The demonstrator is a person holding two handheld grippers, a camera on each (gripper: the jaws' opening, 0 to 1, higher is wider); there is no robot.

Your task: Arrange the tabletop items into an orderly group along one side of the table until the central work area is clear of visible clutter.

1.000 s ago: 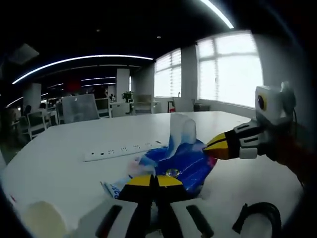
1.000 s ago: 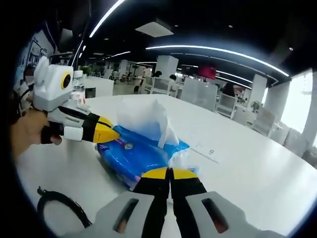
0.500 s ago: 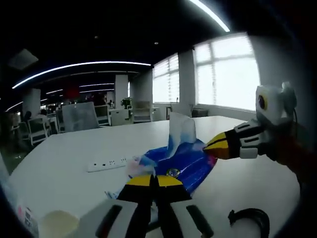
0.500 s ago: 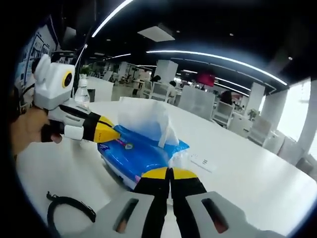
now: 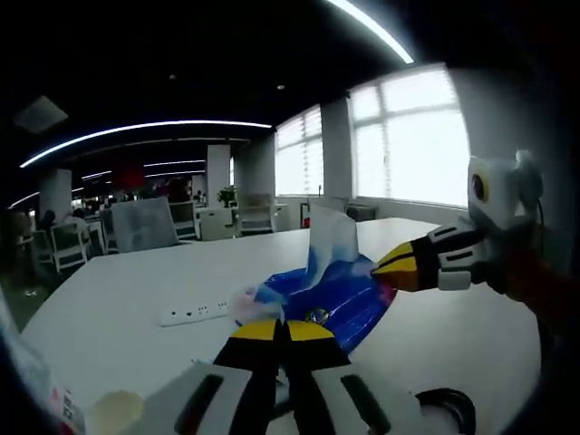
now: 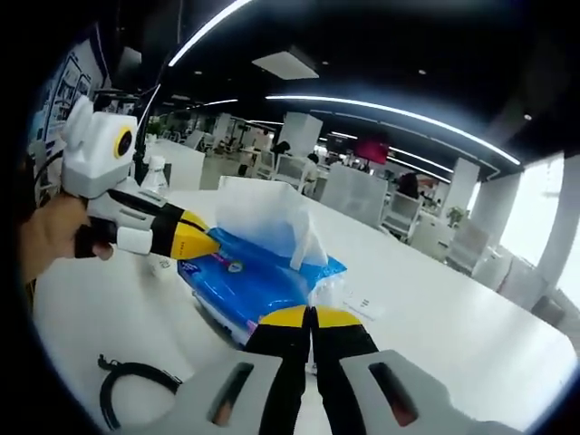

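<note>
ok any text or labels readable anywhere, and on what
None can be read.
Tissue pack: small printed marks near its edge, too blurred to read.
Bottle behind the left gripper: label too small.
Wall posters at far left: blurred.
Red sign in the office: no legible letters.
Power strip: no print visible.

Both tongs clamped — left (image 5: 283, 330), right (image 6: 310, 316).

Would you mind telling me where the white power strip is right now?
In the left gripper view, the power strip lies flat on the white table, left of the blue tissue pack, beyond the shut jaws.
</note>
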